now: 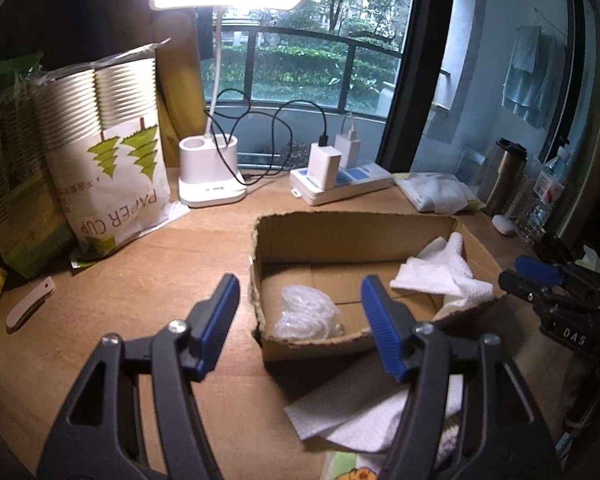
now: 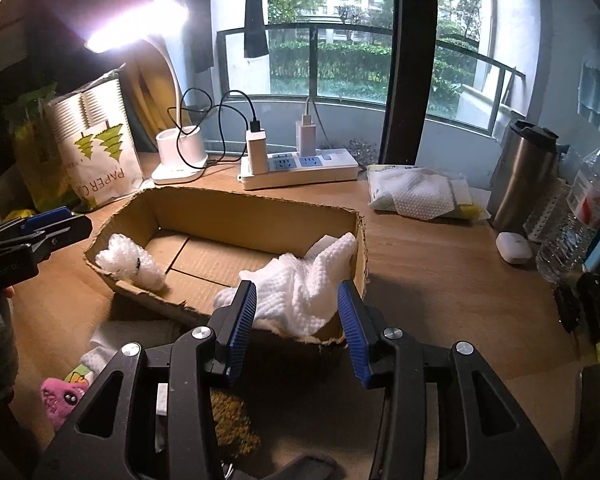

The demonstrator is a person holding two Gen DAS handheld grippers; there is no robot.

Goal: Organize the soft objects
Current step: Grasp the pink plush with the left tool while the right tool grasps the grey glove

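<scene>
Left gripper (image 1: pixel 300 320): jaws parted, nothing between the blue pads; it hangs above the near left corner of the cardboard box (image 1: pixel 352 236). Right gripper (image 2: pixel 296 320): likewise released, pads apart and empty, poised over the box's near right corner.

Left wrist view, left to right:
- Far left: a green pack and a clear bag of stacked cups (image 1: pixel 112 144), printed "PAPER CUP" with green tree shapes. Smaller print on it is not readable.
- Upper centre: lit desk lamp (image 1: pixel 212 168) on a white base; small lettering on the base is too fine to read.
- Centre right: white power strip (image 1: pixel 340 184) with two chargers plugged in.
- Lower centre: box on the wooden bench (image 1: pixel 148 288). Inside, a clear bubble-wrap bundle (image 1: pixel 306 314) lies at the left end; a white textured cloth (image 1: pixel 444 276) lies at the right end, draped on the wall.
- Bottom centre: another white cloth (image 1: pixel 352 416) on the bench, outside the box.
- Right edge: the other gripper's body shows the letters "DAS".

Right wrist view:
- Lower left: pink plush toy (image 2: pixel 60 398) on the bench.
- Right: steel tumbler (image 2: pixel 524 176), then a water bottle (image 2: pixel 580 216) whose label is unreadable.
</scene>
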